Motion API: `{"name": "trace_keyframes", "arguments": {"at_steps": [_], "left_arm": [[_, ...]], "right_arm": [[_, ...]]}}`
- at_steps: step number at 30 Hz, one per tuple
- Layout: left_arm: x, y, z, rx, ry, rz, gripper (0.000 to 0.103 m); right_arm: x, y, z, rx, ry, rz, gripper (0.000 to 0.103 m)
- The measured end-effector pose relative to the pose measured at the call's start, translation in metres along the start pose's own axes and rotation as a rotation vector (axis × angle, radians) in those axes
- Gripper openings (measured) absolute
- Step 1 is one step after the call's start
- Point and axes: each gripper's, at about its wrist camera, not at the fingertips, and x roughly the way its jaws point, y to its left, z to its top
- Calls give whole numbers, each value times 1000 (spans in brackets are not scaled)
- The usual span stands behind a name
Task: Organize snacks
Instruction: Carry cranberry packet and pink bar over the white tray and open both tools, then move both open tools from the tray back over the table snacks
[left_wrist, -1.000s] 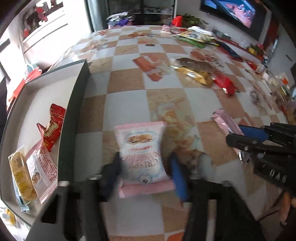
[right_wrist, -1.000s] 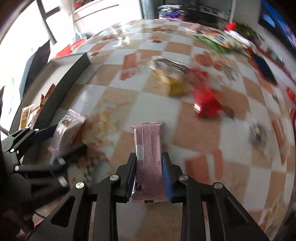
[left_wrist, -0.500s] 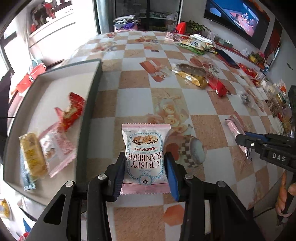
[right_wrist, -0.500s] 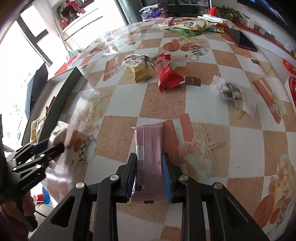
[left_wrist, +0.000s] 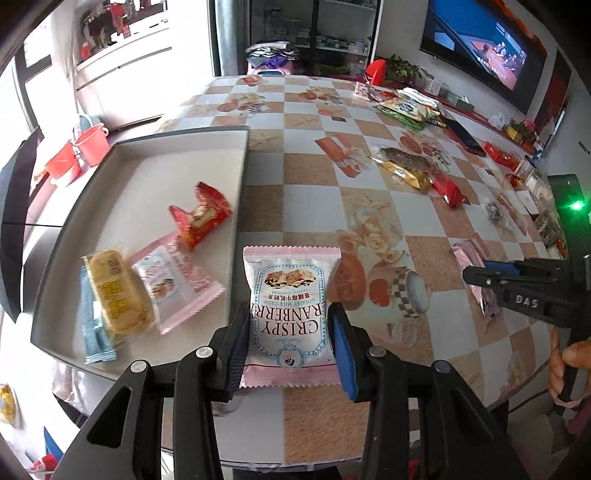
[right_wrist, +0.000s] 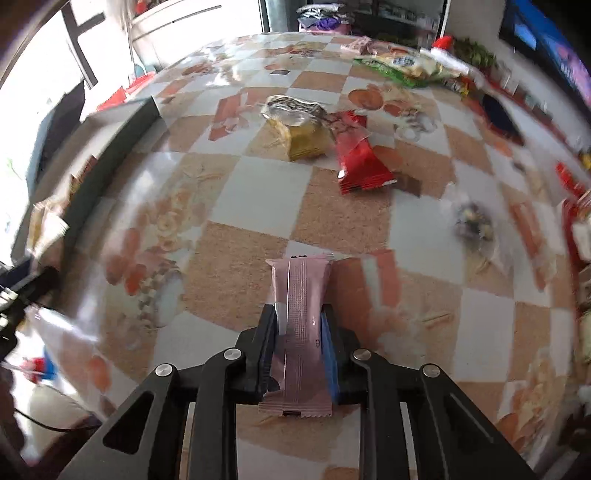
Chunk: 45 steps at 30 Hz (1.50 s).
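Observation:
My left gripper (left_wrist: 291, 332) is shut on a pink and white cranberry nougat packet (left_wrist: 290, 295), held above the table just right of the grey tray (left_wrist: 147, 173). The tray holds a red packet (left_wrist: 199, 218), a pink packet (left_wrist: 173, 280), a yellow biscuit packet (left_wrist: 118, 295) and a blue one (left_wrist: 94, 332). My right gripper (right_wrist: 300, 332) is shut on a pink snack bar (right_wrist: 300, 325) above the checkered table. That gripper also shows at the right of the left wrist view (left_wrist: 476, 273).
Loose snacks lie on the table: a gold packet (right_wrist: 303, 136), a red packet (right_wrist: 360, 162), a clear bag of nuts (right_wrist: 472, 221), green and white bags (right_wrist: 399, 62) at the far edge. The tray's dark wall (right_wrist: 110, 155) stands at the left. Red buckets (left_wrist: 85, 147) stand beyond the tray.
Both grippers have risen and pulled back with their packets still held. The left gripper has shifted toward the tray, which now fills more of its view.

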Motion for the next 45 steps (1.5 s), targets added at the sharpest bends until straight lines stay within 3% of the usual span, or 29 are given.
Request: {"name": "trace_keyframes", "arguments": {"at_steps": [8, 17, 24, 32, 33, 34, 35, 37, 45], "left_arm": [[-21, 46, 9, -52, -48, 45, 45], [-23, 108, 31, -125, -76, 131, 45], [0, 135, 47, -160, -47, 163, 45], [28, 154, 52, -191, 4, 188, 46], [33, 153, 51, -188, 16, 203, 51], [34, 152, 49, -180, 20, 210, 59], [35, 152, 47, -176, 21, 212, 64], [33, 147, 43, -163, 8, 198, 73], [18, 111, 35, -117, -44, 87, 78]], "right_arm": [[-21, 35, 20, -6, -45, 147, 25], [-23, 125, 70, -126, -73, 264, 25], [-4, 188, 108, -194, -74, 334, 25], [20, 226, 141, -202, -74, 369, 25], [25, 228, 144, -198, -68, 366, 26], [30, 229, 146, -194, -52, 364, 34], [33, 229, 147, -188, -40, 359, 64], [36, 220, 146, -166, -44, 334, 94], [19, 134, 131, -83, -125, 144, 94]]}}
